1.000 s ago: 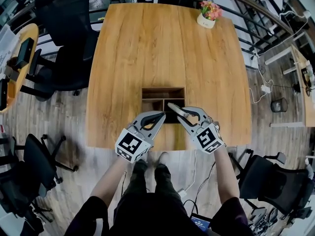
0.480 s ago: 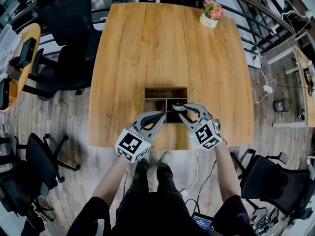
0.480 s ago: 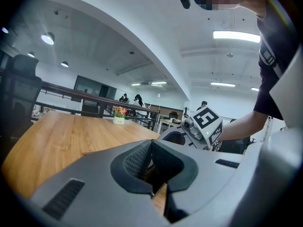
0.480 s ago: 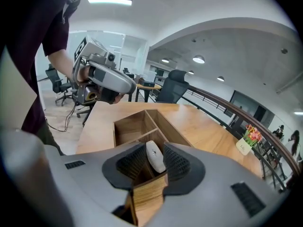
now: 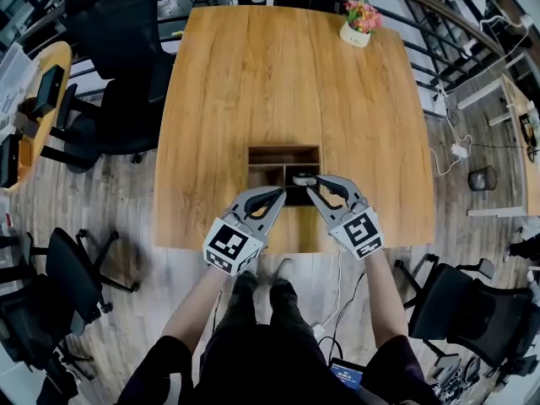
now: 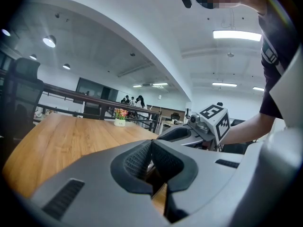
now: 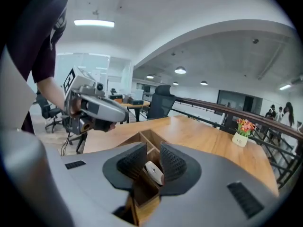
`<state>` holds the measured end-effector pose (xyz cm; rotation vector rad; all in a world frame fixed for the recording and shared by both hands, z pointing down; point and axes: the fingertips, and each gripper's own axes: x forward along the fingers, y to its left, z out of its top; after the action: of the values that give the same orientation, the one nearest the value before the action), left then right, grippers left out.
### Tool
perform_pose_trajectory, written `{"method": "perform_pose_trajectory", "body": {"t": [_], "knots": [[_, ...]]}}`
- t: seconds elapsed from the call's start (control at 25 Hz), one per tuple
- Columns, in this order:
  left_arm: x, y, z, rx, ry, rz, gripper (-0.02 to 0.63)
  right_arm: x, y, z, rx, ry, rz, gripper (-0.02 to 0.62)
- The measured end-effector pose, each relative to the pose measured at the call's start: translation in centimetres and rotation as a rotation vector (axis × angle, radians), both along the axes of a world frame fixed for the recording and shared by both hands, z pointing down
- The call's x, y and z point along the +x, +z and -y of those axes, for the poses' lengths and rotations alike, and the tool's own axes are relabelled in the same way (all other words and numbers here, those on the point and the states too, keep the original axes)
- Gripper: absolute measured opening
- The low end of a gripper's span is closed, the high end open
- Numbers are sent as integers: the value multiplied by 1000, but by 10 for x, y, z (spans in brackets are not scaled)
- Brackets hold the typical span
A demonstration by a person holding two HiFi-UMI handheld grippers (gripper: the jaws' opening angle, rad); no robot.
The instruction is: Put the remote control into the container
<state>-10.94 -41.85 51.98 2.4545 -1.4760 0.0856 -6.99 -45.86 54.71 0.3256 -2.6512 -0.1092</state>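
Observation:
The small white remote control (image 7: 153, 171) stands tilted in the near right compartment of the wooden container (image 5: 283, 148), close against one pad; the other pad is clear of it. My right gripper (image 7: 153, 160) hovers over that compartment with its jaws apart. In the head view its tips (image 5: 305, 181) are at the container's near right part, with a white bit of the remote (image 5: 302, 180) beside them. My left gripper (image 5: 277, 196) rests just in front of the container, shut and holding nothing; its pads (image 6: 142, 157) meet.
The container sits near the front edge of a large wooden table (image 5: 278, 83). A white pot of flowers (image 5: 358, 25) stands at the far right corner. Black office chairs (image 5: 110, 40) stand to the left, another chair (image 5: 472, 319) at the right.
My right gripper has moved left and down with the remote, from above the container's right edge to its near right compartment, and its jaws now stand apart. The left gripper has barely shifted.

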Motion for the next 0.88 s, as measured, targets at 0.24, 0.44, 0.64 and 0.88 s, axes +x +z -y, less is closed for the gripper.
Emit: {"method": "perform_pose_trajectory", "body": {"t": [0.24, 0.44, 0.64, 0.88], "knots": [[-1, -20, -9, 25, -18, 9, 12, 5, -26, -11, -37, 80, 138, 39], [-1, -46, -18, 51, -37, 9, 12, 11, -58, -25, -75, 120, 236, 23], [6, -63, -32, 80, -44, 7, 12, 26, -84, -39, -59, 135, 307, 18], [12, -72, -41, 100, -44, 20, 12, 37, -99, -46, -46, 156, 355, 18]]}}
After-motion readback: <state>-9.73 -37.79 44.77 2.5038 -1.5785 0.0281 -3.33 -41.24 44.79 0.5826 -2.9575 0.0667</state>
